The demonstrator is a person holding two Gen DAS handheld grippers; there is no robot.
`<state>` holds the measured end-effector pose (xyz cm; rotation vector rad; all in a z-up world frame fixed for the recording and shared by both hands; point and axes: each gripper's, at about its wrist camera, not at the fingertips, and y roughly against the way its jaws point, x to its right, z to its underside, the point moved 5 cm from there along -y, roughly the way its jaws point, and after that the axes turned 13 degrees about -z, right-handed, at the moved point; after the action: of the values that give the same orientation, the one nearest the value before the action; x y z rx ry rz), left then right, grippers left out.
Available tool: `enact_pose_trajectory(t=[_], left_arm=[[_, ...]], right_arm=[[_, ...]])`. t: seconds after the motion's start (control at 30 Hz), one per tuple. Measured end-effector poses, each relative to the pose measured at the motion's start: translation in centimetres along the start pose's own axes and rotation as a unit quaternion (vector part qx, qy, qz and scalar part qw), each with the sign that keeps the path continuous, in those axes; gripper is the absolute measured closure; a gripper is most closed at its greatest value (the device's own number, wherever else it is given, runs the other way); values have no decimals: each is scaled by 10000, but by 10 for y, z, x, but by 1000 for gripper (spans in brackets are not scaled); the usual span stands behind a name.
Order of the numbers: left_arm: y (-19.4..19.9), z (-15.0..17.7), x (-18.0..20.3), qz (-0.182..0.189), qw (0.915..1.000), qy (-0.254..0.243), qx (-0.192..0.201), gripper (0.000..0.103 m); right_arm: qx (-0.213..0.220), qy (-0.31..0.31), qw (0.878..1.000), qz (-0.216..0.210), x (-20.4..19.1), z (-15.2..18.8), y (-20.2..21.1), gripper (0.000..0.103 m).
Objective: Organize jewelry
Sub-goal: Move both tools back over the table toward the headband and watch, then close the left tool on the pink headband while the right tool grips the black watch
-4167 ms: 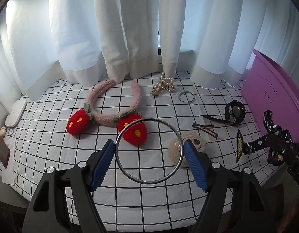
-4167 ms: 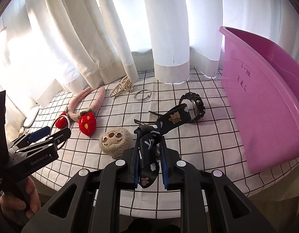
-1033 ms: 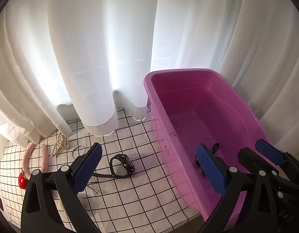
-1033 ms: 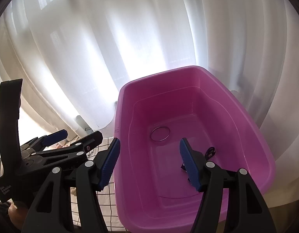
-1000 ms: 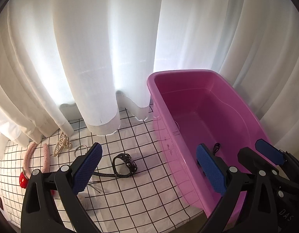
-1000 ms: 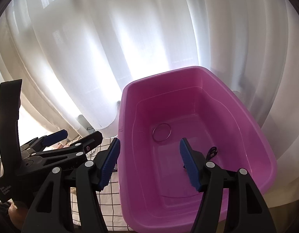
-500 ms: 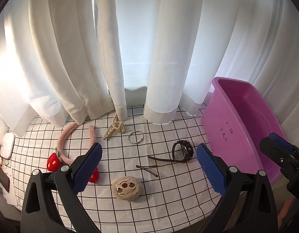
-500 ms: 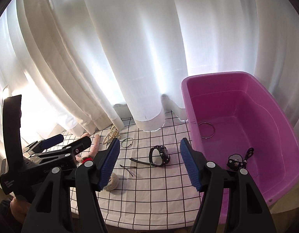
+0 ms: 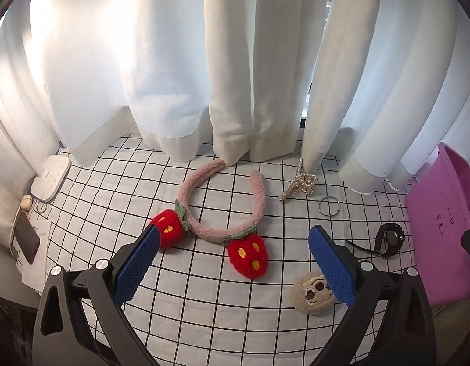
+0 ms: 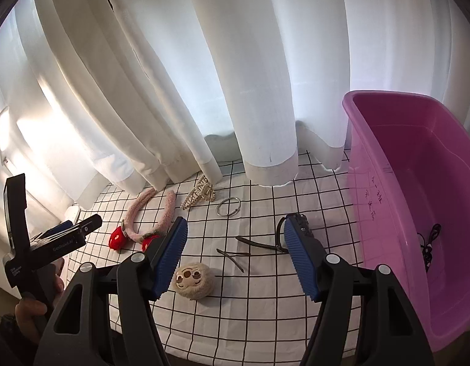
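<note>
Left gripper (image 9: 233, 270) and right gripper (image 10: 235, 259): jaws spread wide, nothing btwn. Strawberry headband (image 9: 225, 210) just ahead of left jaws. Left tool reads "GenRobot.AI"; pink bin (image 10: 417, 213) right of right jaws has handwritten chars, illegible.

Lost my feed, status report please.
Left tool open, empty, above strawberry headband. Right tool open, empty. Black lanyard in pink tub. Nothing blocking.

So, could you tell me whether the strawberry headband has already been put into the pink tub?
No, the strawberry headband lies on the checked cloth in front of the curtains, well left of the pink tub.
</note>
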<state>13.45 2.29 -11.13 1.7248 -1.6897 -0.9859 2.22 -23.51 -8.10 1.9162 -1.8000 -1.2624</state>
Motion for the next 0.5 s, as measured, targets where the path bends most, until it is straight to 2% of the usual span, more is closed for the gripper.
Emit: enact_pose_trajectory(t=[0.2,0.3,0.5], left_arm=[[-52,16,-19,-198,9992,128,-335,7],[-76,27,-23,-253,9979,173,-578,7],[-115,35,-22,-439,9954,269,-814,7]], right_arm=[[-253,-263,9993,113,16,13,-35,40],[-312,-305,9988,219,20,17,-46,40],[-392,-374,9977,400,31,23,-59,40]])
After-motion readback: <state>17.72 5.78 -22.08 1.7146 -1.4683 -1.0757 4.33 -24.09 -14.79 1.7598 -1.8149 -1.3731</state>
